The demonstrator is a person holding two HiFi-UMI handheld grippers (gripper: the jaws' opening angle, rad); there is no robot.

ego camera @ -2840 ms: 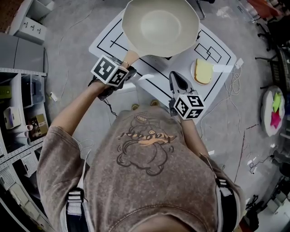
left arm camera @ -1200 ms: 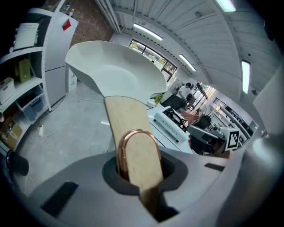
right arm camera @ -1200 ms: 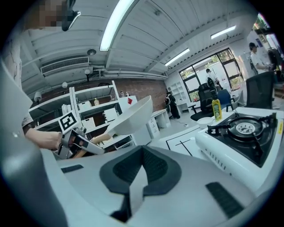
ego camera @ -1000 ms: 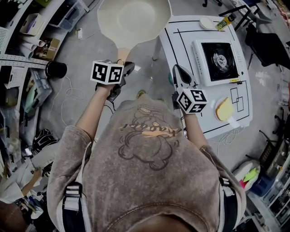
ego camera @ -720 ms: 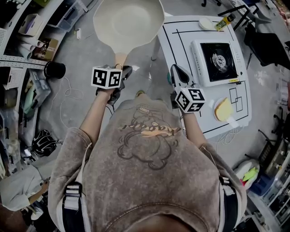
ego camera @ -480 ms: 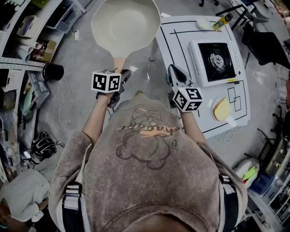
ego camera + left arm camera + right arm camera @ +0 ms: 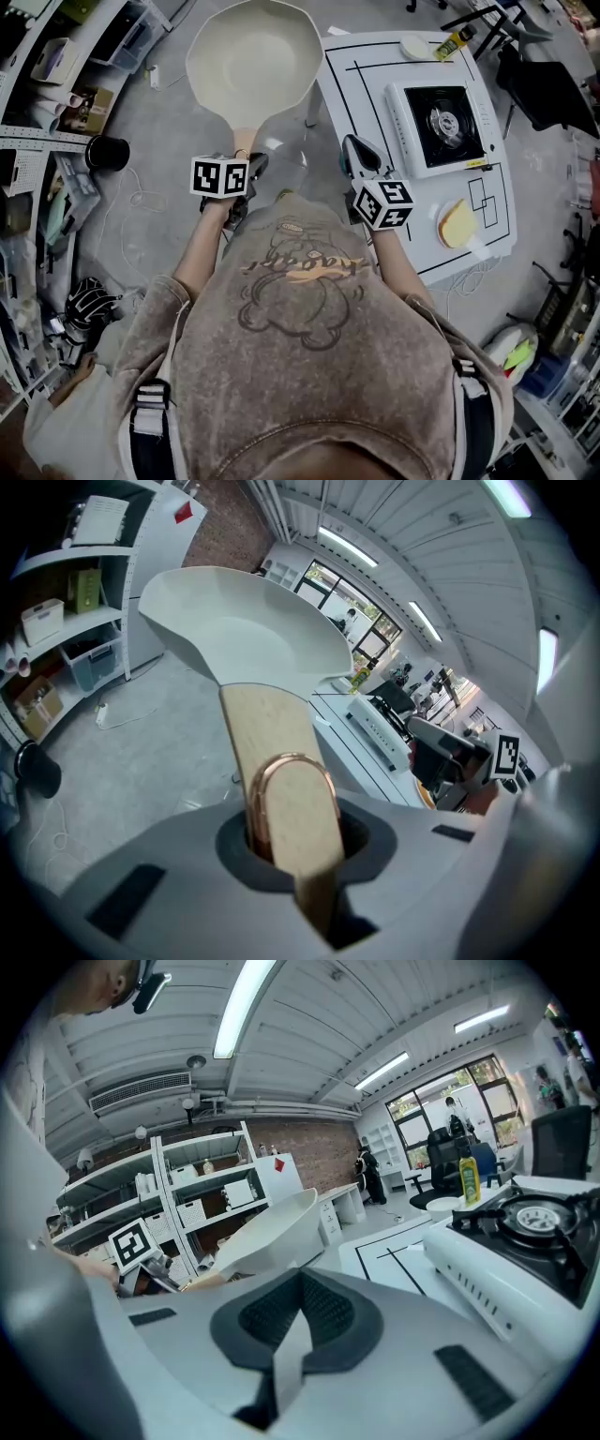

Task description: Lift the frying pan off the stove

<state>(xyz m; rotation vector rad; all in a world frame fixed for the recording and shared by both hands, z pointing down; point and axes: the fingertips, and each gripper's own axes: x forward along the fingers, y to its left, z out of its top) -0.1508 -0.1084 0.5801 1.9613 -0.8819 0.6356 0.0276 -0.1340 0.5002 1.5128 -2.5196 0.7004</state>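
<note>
Left gripper (image 7: 244, 161) shut on the wooden handle (image 7: 272, 752) of the frying pan (image 7: 253, 61), the jaws narrow around the handle just behind its copper ring. Right gripper (image 7: 354, 150) closed on nothing, held over the near left edge of the desk (image 7: 375, 75).

Change: a few seconds ago the pan was over the desk. It now hangs over the bare floor (image 7: 169, 197) to the left of the desk, and over the last second it has drifted only slightly in the head view. The stove (image 7: 445, 127) stands on the right part of the desk with its burner uncovered. Judged from this, the lift is done: the pan is clear of the stove and well apart from it.

Edges and room: the pan's right rim lies close to the desk's left edge in the head view, and this is the nearest obstacle. The shelves (image 7: 37, 141) and a black cup (image 7: 111, 150) stand further left, apart from the pan. The floor beneath the pan shows no objects except a thin cable (image 7: 141, 202) nearer the person. A bottle (image 7: 453, 42) and a small dish (image 7: 412, 47) sit at the desk's far edge, out of the pan's way.
</note>
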